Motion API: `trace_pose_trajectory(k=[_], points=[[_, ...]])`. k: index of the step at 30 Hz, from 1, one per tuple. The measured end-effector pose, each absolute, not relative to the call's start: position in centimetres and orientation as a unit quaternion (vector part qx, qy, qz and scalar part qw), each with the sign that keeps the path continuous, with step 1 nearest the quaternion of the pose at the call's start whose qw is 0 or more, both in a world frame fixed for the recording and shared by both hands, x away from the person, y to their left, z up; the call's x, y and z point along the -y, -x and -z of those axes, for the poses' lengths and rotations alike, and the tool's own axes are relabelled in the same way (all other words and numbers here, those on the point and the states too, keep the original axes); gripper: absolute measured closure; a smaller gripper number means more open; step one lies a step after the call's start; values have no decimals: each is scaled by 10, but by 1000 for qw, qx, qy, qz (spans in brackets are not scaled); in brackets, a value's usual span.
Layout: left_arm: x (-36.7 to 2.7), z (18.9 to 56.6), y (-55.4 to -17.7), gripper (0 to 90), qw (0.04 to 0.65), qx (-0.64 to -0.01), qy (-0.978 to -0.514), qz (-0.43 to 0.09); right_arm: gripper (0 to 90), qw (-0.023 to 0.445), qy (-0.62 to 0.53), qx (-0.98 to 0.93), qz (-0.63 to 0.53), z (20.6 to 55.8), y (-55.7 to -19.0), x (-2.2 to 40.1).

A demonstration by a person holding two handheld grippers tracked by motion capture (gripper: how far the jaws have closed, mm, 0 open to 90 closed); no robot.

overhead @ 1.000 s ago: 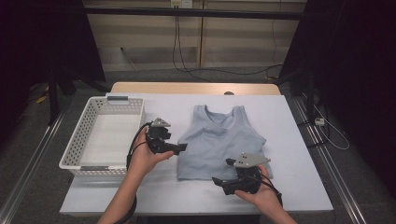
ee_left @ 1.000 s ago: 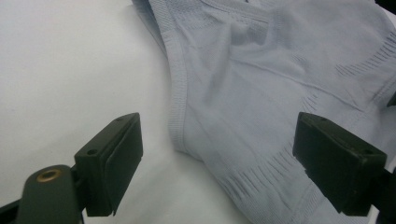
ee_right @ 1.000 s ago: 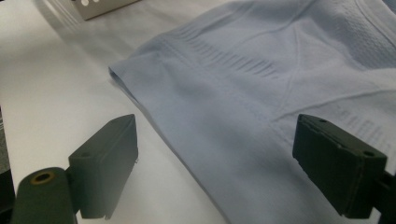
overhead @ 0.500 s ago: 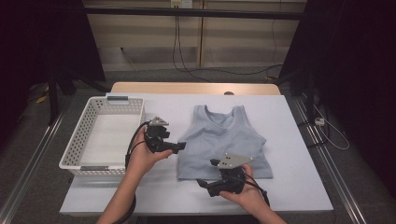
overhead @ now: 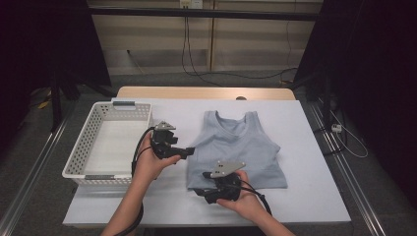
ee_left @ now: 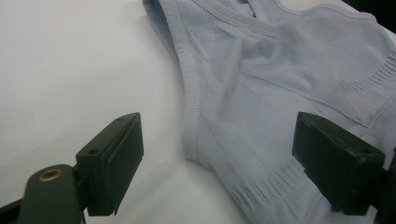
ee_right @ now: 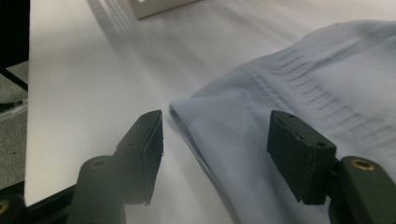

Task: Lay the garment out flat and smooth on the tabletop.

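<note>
You are working at a white bench, and on it a pale blue top is lying flat right of the middle, its neck pointing away from you and its hem toward you. A white basket is sitting on the bench's left part, well apart from the top.

Your left hand is holding the left claw between the basket and the top, pointing at the top's left edge. In the left gripper view its jaws are standing wide apart, with nothing between the pads; one jaw is sitting over bare bench, the other over the cloth, and the top's ribbed armhole edge is running between them.

Your right hand is holding the right claw at the near left corner of the top, pointing left. In the right gripper view its jaws are also gaping wide and gripping nothing; the hem corner is lying in the gap between them, whether touching either pad you cannot tell, and the basket's corner is showing far off at the top edge
</note>
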State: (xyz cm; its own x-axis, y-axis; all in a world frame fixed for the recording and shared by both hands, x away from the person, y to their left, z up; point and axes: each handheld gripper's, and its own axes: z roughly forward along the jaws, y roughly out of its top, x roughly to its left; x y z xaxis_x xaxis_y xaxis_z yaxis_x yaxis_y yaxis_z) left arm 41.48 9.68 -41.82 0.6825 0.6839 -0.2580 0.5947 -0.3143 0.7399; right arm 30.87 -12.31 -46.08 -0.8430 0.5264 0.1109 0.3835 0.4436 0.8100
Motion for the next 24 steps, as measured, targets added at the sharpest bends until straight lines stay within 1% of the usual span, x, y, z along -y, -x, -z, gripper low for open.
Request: trace_pose_trajectory(k=[4, 10, 18, 20, 22, 24], points=[[-98, 419, -416, 169, 430, -396, -810, -49, 389, 78, -260, -860, -432, 464, -311, 114], [-98, 418, -416, 170, 433, -397, -808, -46, 413, 75, -263, -861, -428, 465, -312, 113], [-100, 414, -416, 171, 437, -401, -804, -47, 407, 76, -253, -869, -419, 464, -314, 101], [-101, 413, -417, 171, 436, -402, -804, -47, 431, 89, -247, -872, -413, 465, -314, 98], [-101, 414, -418, 171, 434, -402, -805, -46, 549, 104, -252, -871, -409, 465, -314, 98], [-101, 414, -419, 172, 436, -407, -801, -52, 632, 114, -261, -868, -408, 465, -313, 98]])
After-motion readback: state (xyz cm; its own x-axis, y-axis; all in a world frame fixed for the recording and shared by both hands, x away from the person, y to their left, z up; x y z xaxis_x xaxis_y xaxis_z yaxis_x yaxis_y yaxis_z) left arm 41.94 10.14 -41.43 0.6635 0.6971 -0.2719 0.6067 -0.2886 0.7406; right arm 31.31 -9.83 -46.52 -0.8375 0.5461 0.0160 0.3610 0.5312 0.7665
